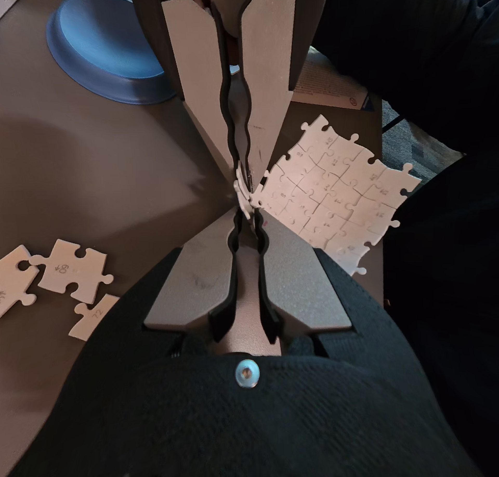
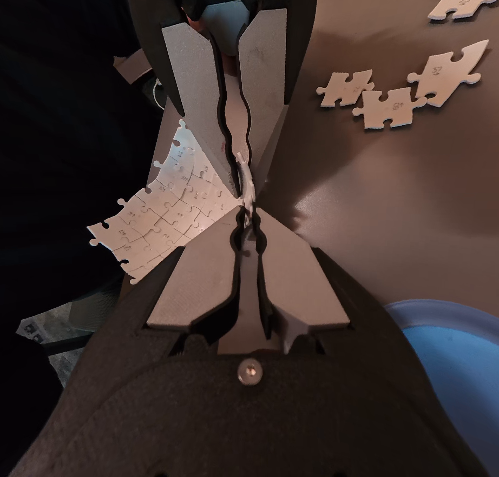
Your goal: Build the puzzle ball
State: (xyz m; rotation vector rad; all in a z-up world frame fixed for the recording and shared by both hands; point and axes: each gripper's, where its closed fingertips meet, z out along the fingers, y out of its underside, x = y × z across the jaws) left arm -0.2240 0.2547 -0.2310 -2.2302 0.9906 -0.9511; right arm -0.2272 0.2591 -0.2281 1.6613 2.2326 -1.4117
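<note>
two grippers meet tip to tip over the brown table (image 1: 94, 180), each seen from its own wrist camera with the other coming in from the top of the frame. the left gripper (image 1: 247, 215) has its fingers drawn narrow onto the edge of the assembled puzzle sheet (image 1: 332, 194), a curved white patch of interlocked pieces with small printed marks, which stands off the table to the right of the fingers in the left view. the right gripper (image 2: 247, 215) is likewise pinched narrow; a single white puzzle piece (image 2: 247, 186) sits edge-on right at the point where the two sets of fingertips meet, touching the corner of the sheet (image 2: 162, 215). which gripper carries the single piece and which carries the sheet i cannot tell for sure, since both tips crowd the same spot.

loose puzzle pieces (image 1: 73, 272) lie flat on the table to the left in the left view, three of them touching or just beside each other; in the right view the same kind of pieces (image 2: 388, 107) lie at upper right, four in sight.

the blue bowl (image 1: 108, 48) sits on the table well apart from the pieces. what shows of its inside (image 2: 453, 361) holds nothing.
</note>
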